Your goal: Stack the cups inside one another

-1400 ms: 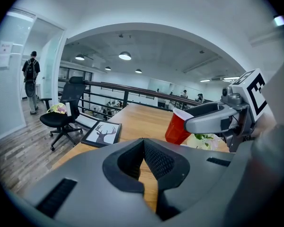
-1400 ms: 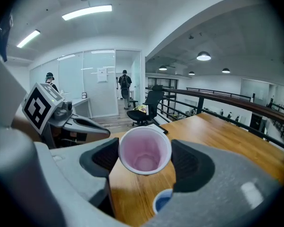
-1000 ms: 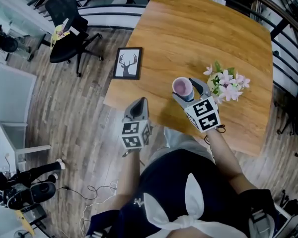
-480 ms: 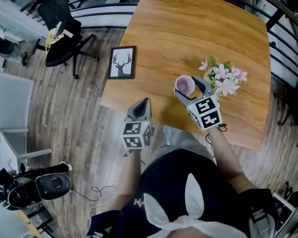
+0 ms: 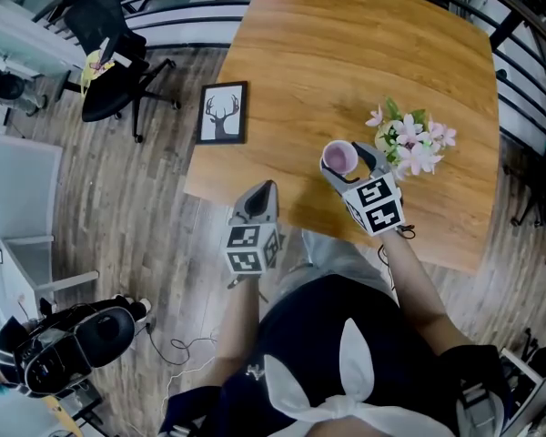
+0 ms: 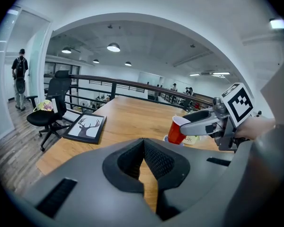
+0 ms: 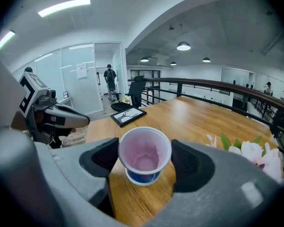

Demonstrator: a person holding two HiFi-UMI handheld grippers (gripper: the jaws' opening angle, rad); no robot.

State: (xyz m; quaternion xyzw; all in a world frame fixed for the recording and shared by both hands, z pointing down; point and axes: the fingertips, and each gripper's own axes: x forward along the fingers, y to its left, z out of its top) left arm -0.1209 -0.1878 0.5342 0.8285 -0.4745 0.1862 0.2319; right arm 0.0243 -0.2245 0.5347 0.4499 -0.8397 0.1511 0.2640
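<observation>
Two cups on worktop point(image 5: 346, 62), just beside flowers point(image 5: 409, 144). Red cup point(image 7: 145, 151) set into blue cup point(image 7: 142, 178); blue base shows below it on wood. Right gripper point(image 5: 346, 164): fingers closed on red cup, one each side of rim. Left gripper point(image 6: 143, 145): fingers shut together, empty, held off near worktop edge. Deer picture point(image 5: 223, 114) lies at left worktop edge.
</observation>
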